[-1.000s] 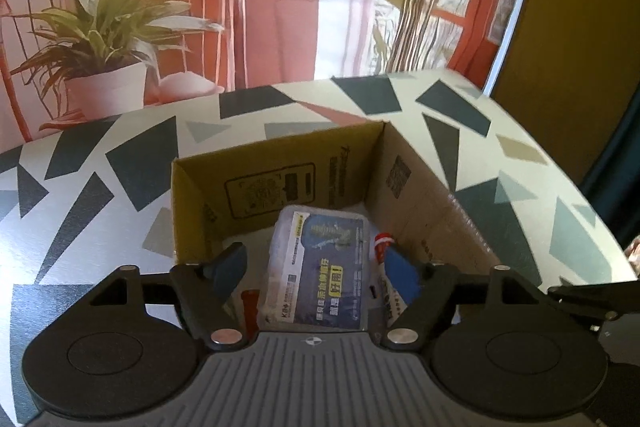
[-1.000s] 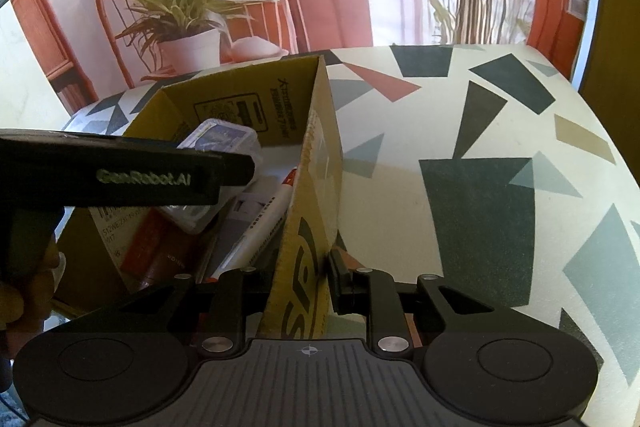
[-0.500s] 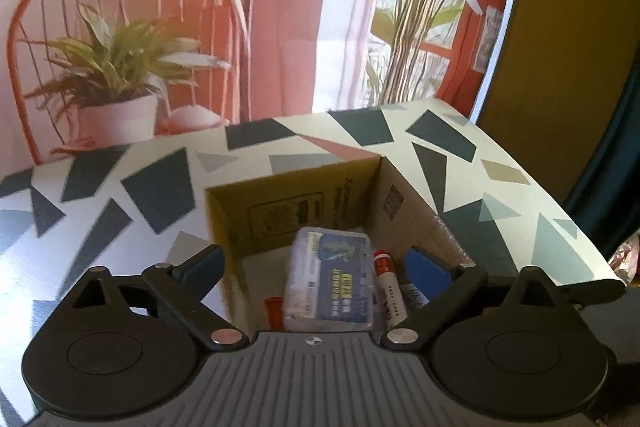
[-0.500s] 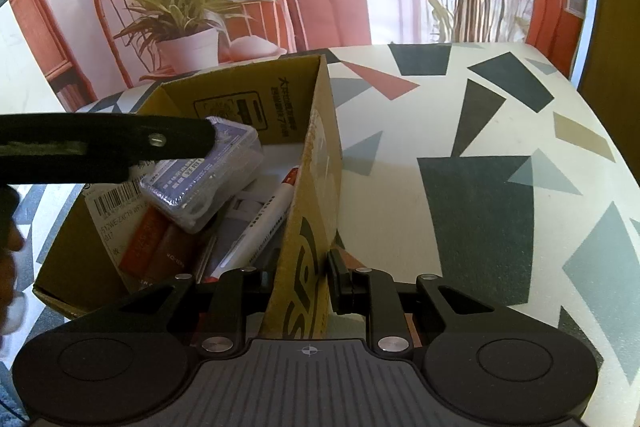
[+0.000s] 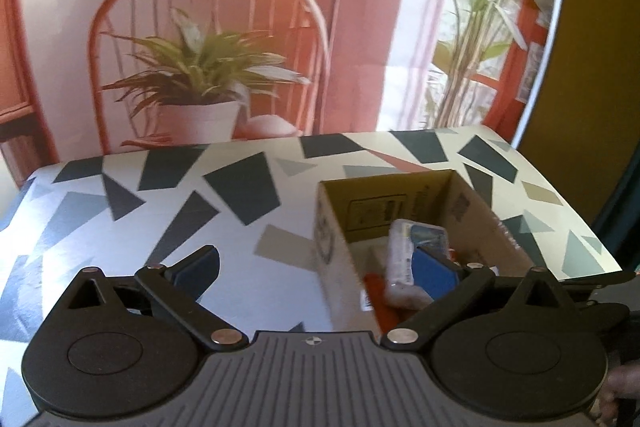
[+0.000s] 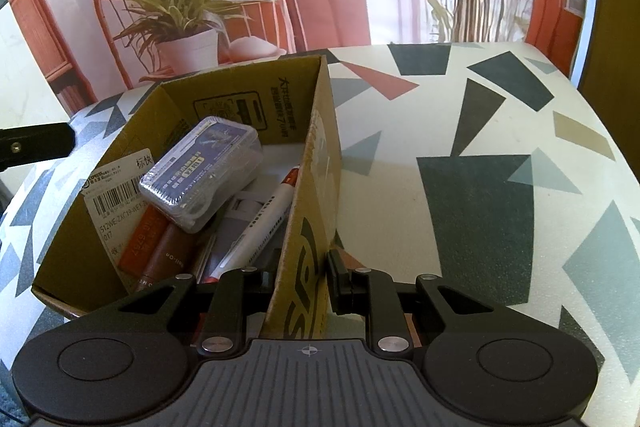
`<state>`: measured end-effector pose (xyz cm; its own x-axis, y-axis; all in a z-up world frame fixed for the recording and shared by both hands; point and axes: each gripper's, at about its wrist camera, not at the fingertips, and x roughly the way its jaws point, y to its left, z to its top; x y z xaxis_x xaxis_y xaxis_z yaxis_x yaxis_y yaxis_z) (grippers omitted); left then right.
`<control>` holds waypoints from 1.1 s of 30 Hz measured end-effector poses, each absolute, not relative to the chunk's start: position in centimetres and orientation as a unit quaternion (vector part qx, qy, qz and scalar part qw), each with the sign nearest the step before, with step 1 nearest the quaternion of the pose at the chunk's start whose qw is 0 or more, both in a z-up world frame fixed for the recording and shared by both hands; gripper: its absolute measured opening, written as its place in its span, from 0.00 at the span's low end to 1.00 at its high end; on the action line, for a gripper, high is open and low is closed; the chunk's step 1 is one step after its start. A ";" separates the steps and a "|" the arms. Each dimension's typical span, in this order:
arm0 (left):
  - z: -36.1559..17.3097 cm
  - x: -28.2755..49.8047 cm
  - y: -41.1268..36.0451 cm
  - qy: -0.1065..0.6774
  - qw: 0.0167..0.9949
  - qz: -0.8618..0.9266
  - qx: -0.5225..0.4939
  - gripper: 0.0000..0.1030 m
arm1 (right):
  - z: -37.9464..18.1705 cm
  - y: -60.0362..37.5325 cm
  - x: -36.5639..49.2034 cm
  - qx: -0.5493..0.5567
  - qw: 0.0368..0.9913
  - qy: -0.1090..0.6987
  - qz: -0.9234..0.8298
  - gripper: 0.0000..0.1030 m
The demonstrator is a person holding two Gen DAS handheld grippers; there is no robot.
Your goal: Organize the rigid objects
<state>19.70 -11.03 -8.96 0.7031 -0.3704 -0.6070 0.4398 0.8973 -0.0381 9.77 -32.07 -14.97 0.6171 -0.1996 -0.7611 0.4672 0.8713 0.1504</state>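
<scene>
An open cardboard box stands on the patterned table. Inside lie a clear plastic case with a blue label, a white marker, and orange and brown tubes. My right gripper is shut on the box's right wall near its front corner. My left gripper is open and empty, raised above and left of the box, its right finger over the box's inside. The case also shows in the left wrist view.
A printed backdrop with a chair and potted plant rises behind the table's far edge. A dark yellow panel stands at the right. Bare tabletop lies left of the box and right of it.
My left gripper let the plastic case down into the box, then rose and drew back to the left, open. The right gripper kept its hold on the box wall.
</scene>
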 end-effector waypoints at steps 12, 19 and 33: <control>-10.2 19.2 -8.3 0.336 0.925 -0.172 0.041 1.00 | -14.8 -31.4 10.0 0.154 0.885 0.395 -0.192 0.19; -10.6 19.0 -7.0 0.347 0.924 -0.157 0.035 1.00 | -14.4 -31.0 10.1 0.152 0.885 0.394 -0.196 0.20; -9.0 16.6 -4.9 0.345 0.929 -0.133 0.022 1.00 | -10.8 -30.4 7.9 0.158 0.901 0.341 -0.216 0.92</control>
